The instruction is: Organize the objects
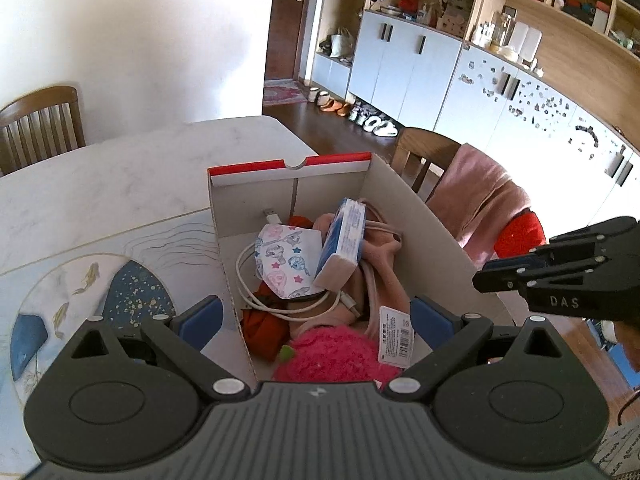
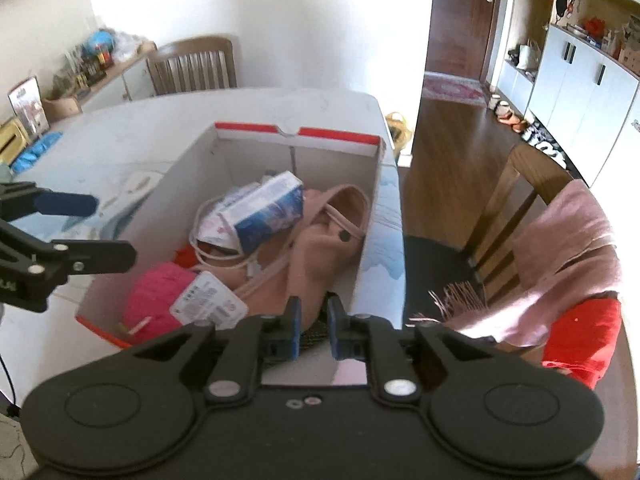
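Right gripper (image 2: pixel 313 326) nearest: jaws a narrow gap, holding nothing, above the pink bag (image 2: pixel 320 236) in the box (image 2: pixel 296 134) (bag runs straight ahead). Left gripper (image 1: pixel 316 318) wide open, empty.

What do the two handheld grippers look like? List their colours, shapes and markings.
Both are matte black plastic. The left gripper has a ribbed grey-black body, two round hinge discs, silver pivot screws and blue pads on its fingers. The right gripper has the same discs, silver screws and blue pads; seen from the left wrist camera, its side carries pale "DAS" lettering. No cables or sleeves show.
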The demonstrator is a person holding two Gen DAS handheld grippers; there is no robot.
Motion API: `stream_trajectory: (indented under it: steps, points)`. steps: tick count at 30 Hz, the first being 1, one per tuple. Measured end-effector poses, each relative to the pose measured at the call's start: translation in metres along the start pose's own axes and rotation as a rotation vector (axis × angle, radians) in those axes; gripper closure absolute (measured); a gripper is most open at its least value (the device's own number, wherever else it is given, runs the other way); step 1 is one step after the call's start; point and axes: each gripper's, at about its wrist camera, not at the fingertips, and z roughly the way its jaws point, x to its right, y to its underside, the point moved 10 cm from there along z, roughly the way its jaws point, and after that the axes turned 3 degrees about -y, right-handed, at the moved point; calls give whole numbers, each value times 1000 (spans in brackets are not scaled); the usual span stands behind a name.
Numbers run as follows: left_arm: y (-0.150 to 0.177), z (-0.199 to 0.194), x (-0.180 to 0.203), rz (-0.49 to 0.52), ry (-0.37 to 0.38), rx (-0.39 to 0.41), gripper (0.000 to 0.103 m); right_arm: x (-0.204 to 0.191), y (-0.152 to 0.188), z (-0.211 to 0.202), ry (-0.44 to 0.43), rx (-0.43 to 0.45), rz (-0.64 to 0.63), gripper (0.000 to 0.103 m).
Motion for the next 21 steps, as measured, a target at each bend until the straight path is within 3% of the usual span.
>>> stream_trajectory:
  steps: [3,9,21]
  points:
    - [1,-4,-2,4,14,11,3,-9,2,-5,-11,28,17,87]
    - [6,-16,-8,20,49,22,3,-29,5,-19,-22,80,64,78]
    - [15,-44,-18,66,80,68,1,-59,13,-45,-22,170,95,50]
